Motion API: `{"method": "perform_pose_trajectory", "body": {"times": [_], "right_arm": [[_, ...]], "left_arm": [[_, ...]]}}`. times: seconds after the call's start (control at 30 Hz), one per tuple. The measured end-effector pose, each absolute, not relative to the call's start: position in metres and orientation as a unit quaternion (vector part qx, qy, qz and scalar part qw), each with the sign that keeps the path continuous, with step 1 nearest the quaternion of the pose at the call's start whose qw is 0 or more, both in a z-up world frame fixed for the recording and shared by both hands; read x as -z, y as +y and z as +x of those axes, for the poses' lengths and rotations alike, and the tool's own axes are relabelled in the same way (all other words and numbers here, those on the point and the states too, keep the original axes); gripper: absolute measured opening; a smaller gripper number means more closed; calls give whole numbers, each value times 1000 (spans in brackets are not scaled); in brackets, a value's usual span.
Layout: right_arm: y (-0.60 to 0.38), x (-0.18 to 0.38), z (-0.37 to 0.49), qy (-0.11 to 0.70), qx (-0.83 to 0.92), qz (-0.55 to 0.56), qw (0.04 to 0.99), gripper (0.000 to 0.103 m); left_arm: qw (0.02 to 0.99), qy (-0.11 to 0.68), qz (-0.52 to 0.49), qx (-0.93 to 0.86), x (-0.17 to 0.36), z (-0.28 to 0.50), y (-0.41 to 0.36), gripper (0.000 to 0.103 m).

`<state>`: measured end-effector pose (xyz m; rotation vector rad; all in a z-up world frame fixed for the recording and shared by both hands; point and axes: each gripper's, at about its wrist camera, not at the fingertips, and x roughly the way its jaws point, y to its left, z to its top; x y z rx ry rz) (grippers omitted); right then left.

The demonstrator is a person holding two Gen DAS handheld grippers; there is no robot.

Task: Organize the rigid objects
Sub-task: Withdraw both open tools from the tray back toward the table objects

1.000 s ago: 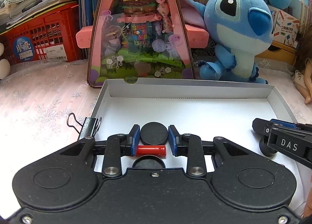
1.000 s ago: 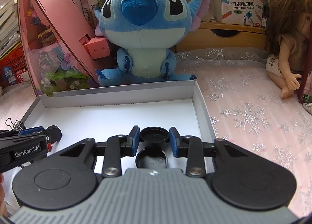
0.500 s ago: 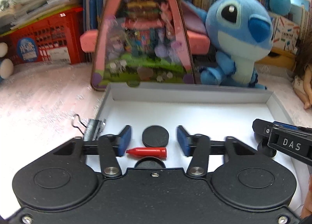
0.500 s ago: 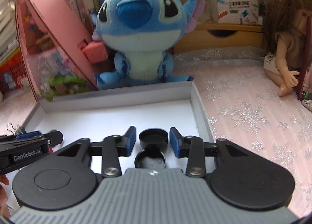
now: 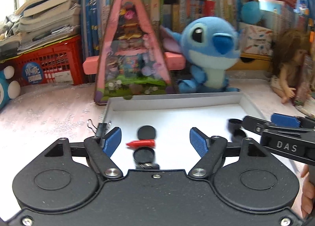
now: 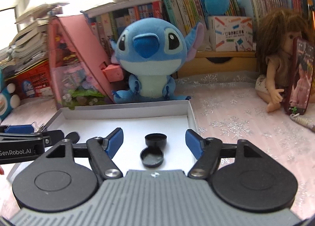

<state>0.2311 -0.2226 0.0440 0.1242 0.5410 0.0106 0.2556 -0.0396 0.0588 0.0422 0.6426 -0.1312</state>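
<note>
Two round black plastic caps (image 6: 155,140) lie in the shallow white cardboard tray (image 6: 126,110) between the right gripper (image 6: 154,143)'s opening blue fingers, untouched. The left gripper (image 5: 155,142) is likewise opening, released, around a red crayon-shaped piece (image 5: 140,143) and black discs (image 5: 146,131).

Your tray (image 5: 177,99), white and shallow, holds two black caps (image 6: 156,140), a flat disc (image 5: 146,131), a red crayon-like stick (image 5: 140,143), perhaps another cap (image 5: 143,155).
</note>
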Motion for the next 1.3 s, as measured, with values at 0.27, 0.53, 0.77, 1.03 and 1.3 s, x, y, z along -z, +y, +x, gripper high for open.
{"method": "perform_pose_trajectory", "body": {"times": [0.27, 0.53, 0.77, 1.03, 1.3], "right_arm": [[-222, -56, 184, 247, -29, 45, 968, 86], [-220, -56, 140, 237, -58, 40, 969, 87], [-217, -52, 107, 232, -78, 45, 969, 88], [-208, -37, 75, 239, -99, 32, 966, 88], [-201, -23, 59, 251, -108, 22, 962, 89]], "left_arm": [[948, 303, 28, 93, -66, 209, -47, 76], [944, 314, 25, 93, -63, 170, -34, 76], [945, 308, 27, 109, -55, 131, -23, 78], [939, 319, 21, 127, -41, 90, -11, 78], [935, 321, 32, 146, -28, 51, -9, 78]]}}
